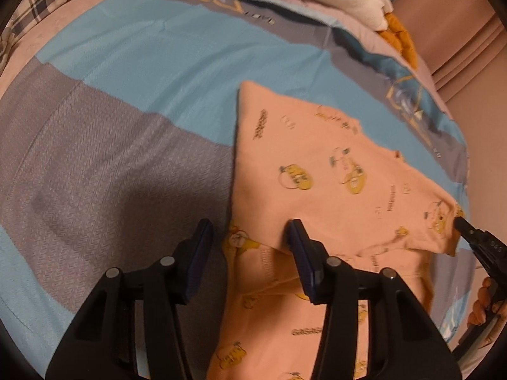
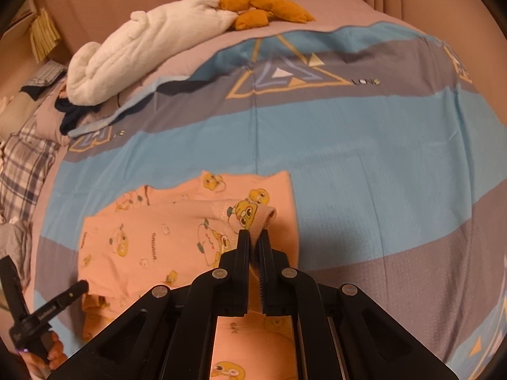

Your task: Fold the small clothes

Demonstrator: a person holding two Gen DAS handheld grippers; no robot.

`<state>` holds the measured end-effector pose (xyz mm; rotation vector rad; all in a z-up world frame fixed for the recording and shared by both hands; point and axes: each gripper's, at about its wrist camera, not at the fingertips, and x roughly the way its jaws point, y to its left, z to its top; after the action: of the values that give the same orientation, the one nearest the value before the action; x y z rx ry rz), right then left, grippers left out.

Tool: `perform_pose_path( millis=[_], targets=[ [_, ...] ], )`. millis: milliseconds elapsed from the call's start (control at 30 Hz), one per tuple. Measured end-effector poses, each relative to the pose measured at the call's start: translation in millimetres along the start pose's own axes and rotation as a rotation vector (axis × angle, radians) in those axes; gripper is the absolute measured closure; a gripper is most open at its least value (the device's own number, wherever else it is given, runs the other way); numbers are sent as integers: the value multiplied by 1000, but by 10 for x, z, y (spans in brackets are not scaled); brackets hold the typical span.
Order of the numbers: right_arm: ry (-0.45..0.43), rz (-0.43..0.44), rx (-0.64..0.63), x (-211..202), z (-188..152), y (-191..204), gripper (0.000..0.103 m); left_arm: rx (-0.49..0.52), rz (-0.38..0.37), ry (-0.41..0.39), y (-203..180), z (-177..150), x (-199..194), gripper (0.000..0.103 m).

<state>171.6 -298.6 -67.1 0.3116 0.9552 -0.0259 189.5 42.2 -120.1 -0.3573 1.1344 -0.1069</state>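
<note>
A small pink garment (image 1: 332,174) printed with yellow cartoon figures lies on a blue and grey striped bedspread (image 1: 142,95), partly folded over itself. My left gripper (image 1: 250,237) is open and empty, its jaws wide apart over the garment's near left edge. My right gripper (image 2: 253,237) is shut on a ribbed cuff or corner of the garment (image 2: 177,231) and holds it lifted slightly over the rest. The right gripper's tip also shows in the left wrist view (image 1: 465,224) at the garment's right corner. The left gripper shows in the right wrist view (image 2: 80,286) at the garment's left edge.
A white fluffy blanket (image 2: 139,50) and orange cloth (image 2: 266,9) lie at the bed's far side. Plaid fabric (image 2: 22,164) and dark clothes (image 2: 73,110) lie at the left. A pink wall or curtain stands behind the bed.
</note>
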Motion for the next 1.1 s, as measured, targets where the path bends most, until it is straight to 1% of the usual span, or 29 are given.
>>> perform_pose_path(
  millis=[67,267,400,500,567,667,700,733,767,800,833,867,900,933,1000,1033,1100],
  targets=[
    [15,0,12,52,-12,-50,97,1,6,-1,15,3,20,52],
    [55,-12,39,184,-50,-168,97,-8,9,-10,62,30,44,51],
    [67,-51,55,252,-71,-257,97,-13,8,-13,77,30,34,50],
    [75,-74,73,278,-81,-333,97,-10,11,-13,65,26,1,51],
    [67,-80,79,238,-93,-366,97,-9,1,-10,65,12,-48,52],
    [40,-83,78,99,-135,-399,97,-6,-41,-11,72,-38,-195,51],
    [27,-83,72,31,-156,-409,97,-1,-63,-20,72,-74,-293,48],
    [13,-80,67,-43,-178,-426,97,0,-73,-30,72,-105,-368,42],
    [0,-73,66,-152,-224,-454,97,3,-83,-40,70,-143,-442,39],
    [-8,-64,68,-232,-262,-483,97,14,-98,-48,69,-208,-543,33],
    [-13,-52,71,-290,-293,-508,96,23,-108,-49,64,-253,-601,31],
    [-19,-31,75,-403,-373,-553,94,35,-119,-48,66,-322,-669,30],
    [-25,-14,76,-480,-439,-588,82,45,-128,-44,70,-392,-728,30],
    [-31,-1,75,-554,-509,-619,61,54,-136,-39,82,-469,-778,29],
    [-42,10,69,-660,-645,-660,43,61,-150,-15,116,-640,-840,28],
    [-44,16,62,-713,-735,-673,43,62,-158,-4,139,-707,-856,28],
    [-17,28,47,-792,-948,-726,43,61,-166,27,185,-853,-882,28]
  ],
)
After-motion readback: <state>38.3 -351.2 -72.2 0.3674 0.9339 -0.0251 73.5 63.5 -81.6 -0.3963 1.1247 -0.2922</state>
